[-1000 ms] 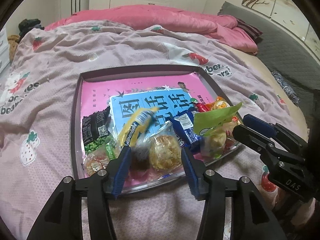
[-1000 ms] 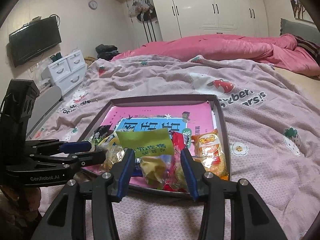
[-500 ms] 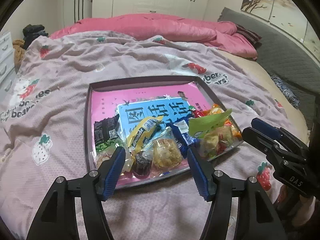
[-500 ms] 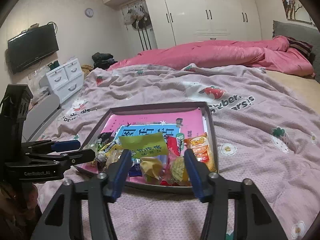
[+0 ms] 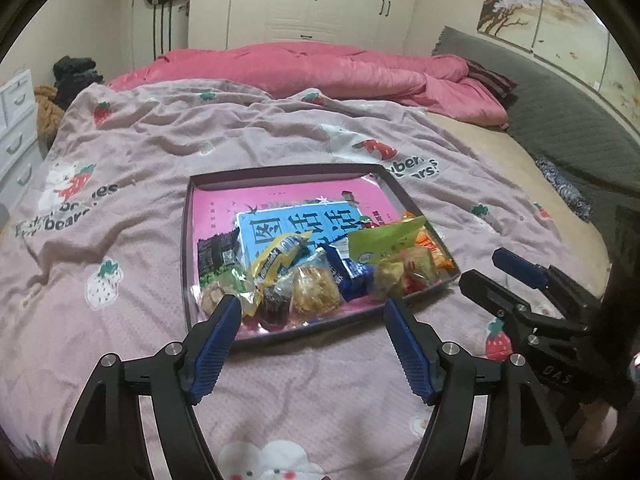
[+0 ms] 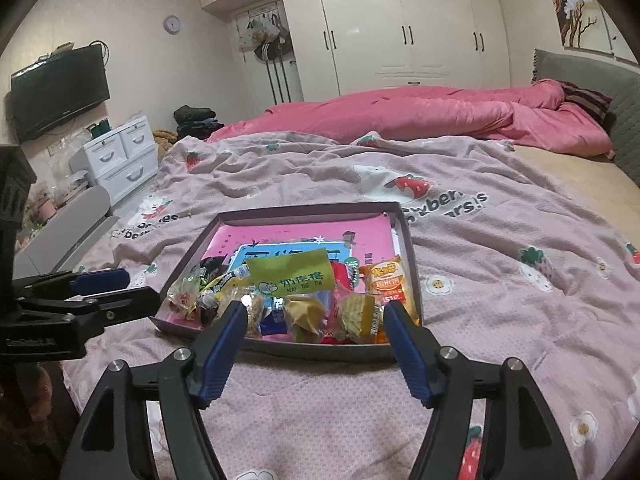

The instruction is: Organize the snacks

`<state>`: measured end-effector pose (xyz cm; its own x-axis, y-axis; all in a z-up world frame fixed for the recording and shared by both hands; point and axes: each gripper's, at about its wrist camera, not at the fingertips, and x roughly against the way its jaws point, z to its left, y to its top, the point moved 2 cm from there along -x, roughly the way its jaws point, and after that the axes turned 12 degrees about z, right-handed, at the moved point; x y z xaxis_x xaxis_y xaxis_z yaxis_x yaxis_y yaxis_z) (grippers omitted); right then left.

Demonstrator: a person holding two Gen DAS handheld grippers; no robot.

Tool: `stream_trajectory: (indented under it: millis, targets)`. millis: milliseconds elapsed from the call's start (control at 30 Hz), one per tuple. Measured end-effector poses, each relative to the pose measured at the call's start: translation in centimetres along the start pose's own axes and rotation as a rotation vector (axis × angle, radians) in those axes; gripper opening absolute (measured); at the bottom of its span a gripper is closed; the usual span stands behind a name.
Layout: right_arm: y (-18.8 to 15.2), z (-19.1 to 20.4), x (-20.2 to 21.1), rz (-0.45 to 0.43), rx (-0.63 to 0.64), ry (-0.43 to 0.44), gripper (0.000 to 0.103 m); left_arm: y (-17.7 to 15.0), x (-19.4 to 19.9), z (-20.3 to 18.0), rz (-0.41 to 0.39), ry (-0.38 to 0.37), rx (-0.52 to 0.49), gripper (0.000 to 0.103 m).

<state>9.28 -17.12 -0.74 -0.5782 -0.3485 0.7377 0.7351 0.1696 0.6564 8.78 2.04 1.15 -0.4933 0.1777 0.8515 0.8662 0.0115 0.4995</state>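
A shallow dark tray point(image 5: 186, 240) point(image 6: 412, 264) lies on the bed with a pink and blue book point(image 5: 280, 216) flat in it. Several wrapped snacks are piled along its near edge: a green packet point(image 5: 384, 236) point(image 6: 296, 272), an orange packet point(image 6: 388, 280), a yellow and blue bar point(image 5: 276, 256), a blue packet point(image 5: 348, 272), a round pastry point(image 5: 316, 292). My left gripper point(image 5: 312, 312) is open and empty, just short of the tray's near edge. My right gripper point(image 6: 314, 312) is open and empty, also at the near edge; it shows at the right of the left wrist view point(image 5: 496, 276).
The tray rests on a rumpled pink strawberry-print blanket point(image 5: 160, 152). A pink duvet point(image 5: 320, 68) is heaped at the far end, with a grey headboard point(image 5: 568, 120) at right. White drawers point(image 6: 120, 156) and a wall TV point(image 6: 60, 88) stand left of the bed.
Both grippers have pulled back and up from the tray, so the snacks sit farther away. Both stay open and empty. The snacks have not moved.
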Motion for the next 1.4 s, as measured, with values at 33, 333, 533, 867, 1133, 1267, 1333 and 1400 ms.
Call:
stream_trajectory:
  millis: [33,333,533,867,1133,1267,1333,1400]
  targets:
    - [-0.2,0.0,0.2,0.001,-0.003,-0.007,0.076,-0.2,0.2,0.0,0.0,0.001,0.004,0.076]
    - [-1.6,0.1,1.9,0.007,-0.017,-0.077,0.088,-2.3,1.1,-0.3,0.011,0.01,0.041,0.076]
    - [-2.5,0.2,2.8,0.02,-0.021,-0.089,0.09,-3.4,1.2,-0.8,0.028,0.028,0.037,0.077]
    - [-3.2,0.7,3.1,0.032,-0.007,-0.082,0.096,-4.5,1.5,-1.0,0.041,0.066,0.047,0.078]
    - [-3.7,1.4,3.3,0.044,0.013,-0.076,0.097,-4.9,1.5,-1.0,0.05,0.075,0.056,0.078]
    - [-3.9,1.5,3.4,0.05,0.013,-0.07,0.097,-5.2,1.6,-1.0,0.054,0.076,0.06,0.078]
    - [-4.0,1.6,3.4,0.057,0.014,-0.068,0.097,-5.3,1.6,-1.0,0.055,0.08,0.061,0.078]
    - [-4.2,1.7,3.5,0.062,0.013,-0.068,0.097,-5.5,1.7,-0.9,0.053,0.083,0.066,0.078]
